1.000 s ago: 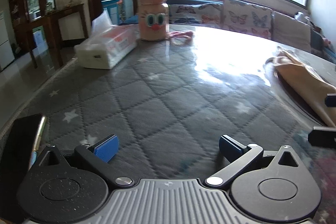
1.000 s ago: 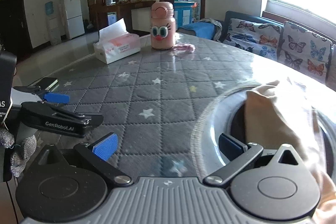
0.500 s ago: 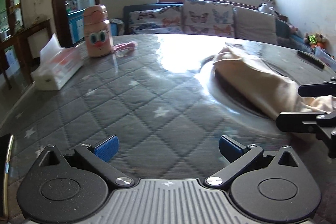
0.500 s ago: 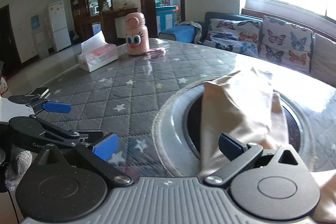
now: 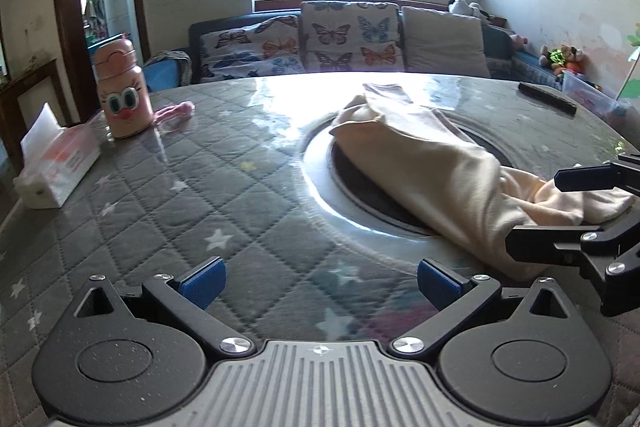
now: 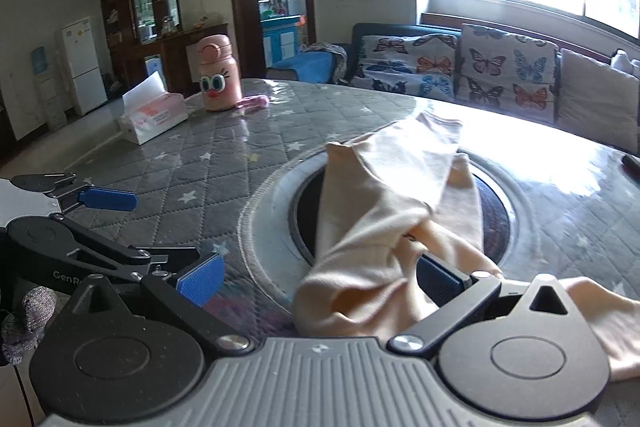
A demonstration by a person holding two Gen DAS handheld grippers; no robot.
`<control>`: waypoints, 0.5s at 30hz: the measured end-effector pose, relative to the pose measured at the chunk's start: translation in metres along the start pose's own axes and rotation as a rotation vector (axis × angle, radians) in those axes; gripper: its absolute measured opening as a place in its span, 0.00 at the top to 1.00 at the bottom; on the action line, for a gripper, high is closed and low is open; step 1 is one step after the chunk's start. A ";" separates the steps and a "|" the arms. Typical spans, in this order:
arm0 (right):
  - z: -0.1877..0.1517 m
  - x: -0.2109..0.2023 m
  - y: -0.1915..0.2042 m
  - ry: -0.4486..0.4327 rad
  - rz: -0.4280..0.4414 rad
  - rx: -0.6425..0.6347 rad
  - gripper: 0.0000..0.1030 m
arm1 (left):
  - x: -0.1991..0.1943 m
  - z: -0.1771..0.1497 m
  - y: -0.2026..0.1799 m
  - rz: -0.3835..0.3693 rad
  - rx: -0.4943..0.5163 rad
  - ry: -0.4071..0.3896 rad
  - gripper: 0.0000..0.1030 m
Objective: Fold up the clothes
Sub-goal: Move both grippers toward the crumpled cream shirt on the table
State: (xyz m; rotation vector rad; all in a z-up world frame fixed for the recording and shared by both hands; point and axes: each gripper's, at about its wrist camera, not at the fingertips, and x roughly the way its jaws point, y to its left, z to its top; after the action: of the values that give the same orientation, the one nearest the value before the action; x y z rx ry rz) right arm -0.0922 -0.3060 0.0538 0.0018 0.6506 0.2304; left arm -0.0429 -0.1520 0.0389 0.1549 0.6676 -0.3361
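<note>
Across the round inset [image 5: 320, 183] in the middle of your bench [image 5: 224, 195] lies the cream garment [image 5: 424, 163], bunched and crumpled lengthwise, its far end reaching toward the sofa [image 5: 344, 39] and its near end trailing off the ring toward you.

Your left gripper [image 5: 320, 281] hovers low over the grey quilted cover, its blue-padded fingers [image 5: 202, 277] spread wide with nothing between them. It sits just to the left of the garment and is not touching it.

Your right gripper [image 6: 320, 279] is at the near end of the garment. Its fingers are also spread wide; the cloth is heaped up between them and drapes over the right finger [image 6: 438, 277], with more of it running off past the right side of the housing. The fingers are not closed on the fabric. From the left wrist view you can see your right gripper's two fingers [image 5: 584, 177] reaching in from the right edge, one above and one below the cloth's near end.

Well to the left stand a pink cartoon-faced bottle [image 5: 122, 91] and a tissue box [image 5: 56, 167], apart from the garment. A dark flat object [image 5: 546, 97] lies at the bench's far right edge. In the right wrist view, a grey knit glove [image 6: 24, 323] shows behind your left gripper.
</note>
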 end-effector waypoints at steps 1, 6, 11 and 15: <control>-0.001 -0.001 -0.002 0.000 -0.004 0.007 0.00 | 0.000 0.001 -0.002 -0.004 0.005 -0.002 0.00; -0.009 -0.007 -0.010 0.001 -0.028 0.039 0.00 | -0.002 0.002 -0.011 -0.009 0.026 -0.006 0.00; -0.017 -0.009 -0.013 0.002 -0.038 0.067 0.00 | -0.005 0.002 -0.015 0.002 0.033 -0.004 0.00; -0.024 -0.011 -0.013 0.004 -0.038 0.085 0.00 | -0.006 -0.001 -0.018 0.009 0.039 -0.001 0.00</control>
State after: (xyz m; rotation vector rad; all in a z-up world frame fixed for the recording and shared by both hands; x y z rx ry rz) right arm -0.1122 -0.3223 0.0408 0.0707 0.6637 0.1659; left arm -0.0543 -0.1672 0.0413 0.1950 0.6598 -0.3411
